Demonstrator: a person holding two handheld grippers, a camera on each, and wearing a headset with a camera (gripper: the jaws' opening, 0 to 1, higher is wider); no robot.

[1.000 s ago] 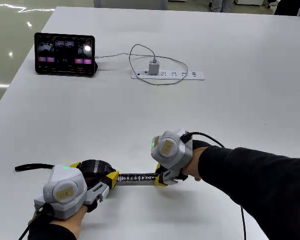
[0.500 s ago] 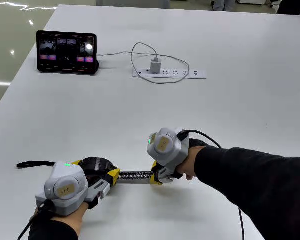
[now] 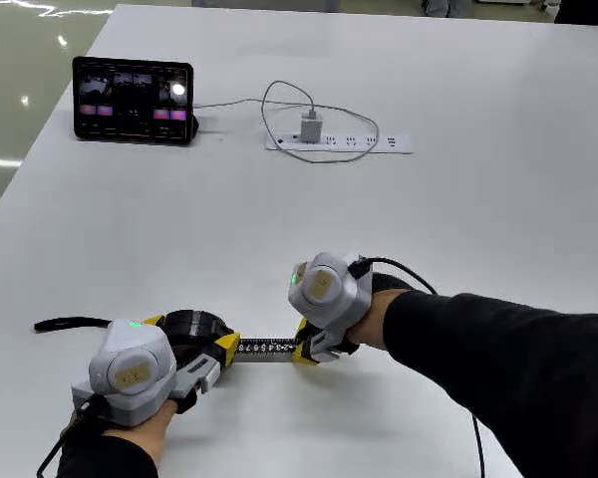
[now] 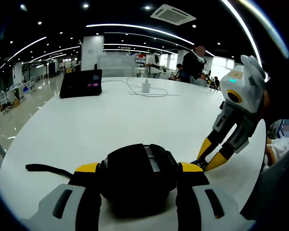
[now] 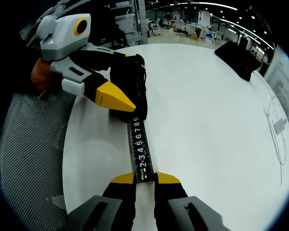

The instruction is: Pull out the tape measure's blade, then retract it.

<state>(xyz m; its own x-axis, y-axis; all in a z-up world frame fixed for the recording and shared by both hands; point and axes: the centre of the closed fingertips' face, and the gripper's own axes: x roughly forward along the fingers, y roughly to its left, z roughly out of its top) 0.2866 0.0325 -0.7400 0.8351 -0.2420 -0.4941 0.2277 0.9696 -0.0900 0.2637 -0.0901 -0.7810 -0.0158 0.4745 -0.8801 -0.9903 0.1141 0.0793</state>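
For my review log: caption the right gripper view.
Right gripper pinches the blade tip; left gripper clamps the black case.

Black, round-cased tape measure (image 3: 191,329), flat on the white table (image 3: 379,219); a short length of numbered blade (image 3: 264,346) extends rightward, and its black strap (image 3: 70,325) trails left.

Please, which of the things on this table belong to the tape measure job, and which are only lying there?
For the job:
- tape measure, held in the left gripper
- its blade, pinched by the right gripper

Lying about:
- tablet
- power strip
- charger with its white cable
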